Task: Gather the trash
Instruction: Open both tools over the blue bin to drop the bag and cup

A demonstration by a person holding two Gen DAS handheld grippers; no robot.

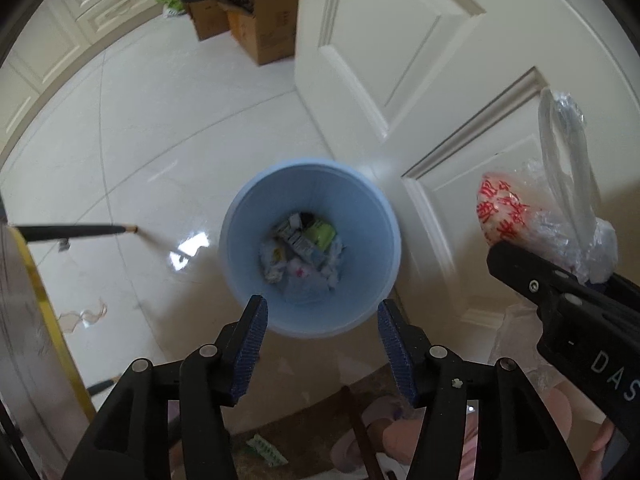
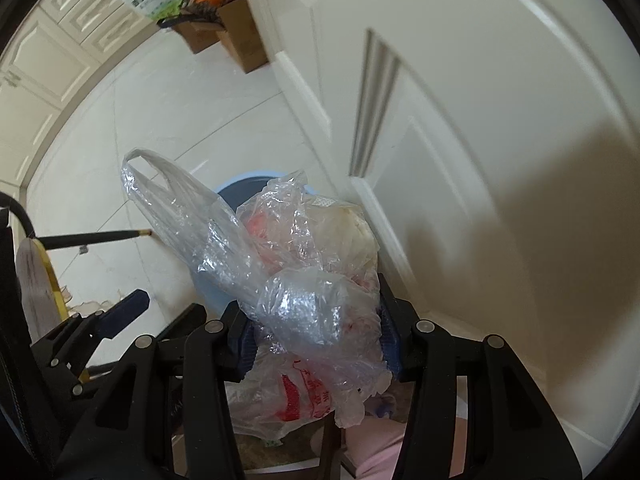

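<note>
While a white panelled door (image 1: 420, 60) stands just beside the blue waste bin (image 1: 310, 248) on the tiled floor (image 1: 160, 140), cardboard boxes (image 1: 256, 28) sit well behind. The left claw (image 1: 320, 320) hangs released and empty above the bin, its litter visible inside. The right claw (image 2: 316, 332) is clenched on a crumpled clear plastic bag (image 2: 296, 280) with illegible red print, handle loop pointing up-left; "DAS" marks that claw's body.

Bright room with a glossy pale floor and cream panelled woodwork

A white tiled floor (image 1: 160, 140) with thin grout lines reflects light near the middle. A cream panelled door (image 1: 420, 60) stands at the right; panelled cabinets (image 1: 60, 40) line the far left. Open cardboard boxes (image 1: 256, 28) stuffed with packets sit on the floor at the far side, beside the door's edge.
</note>
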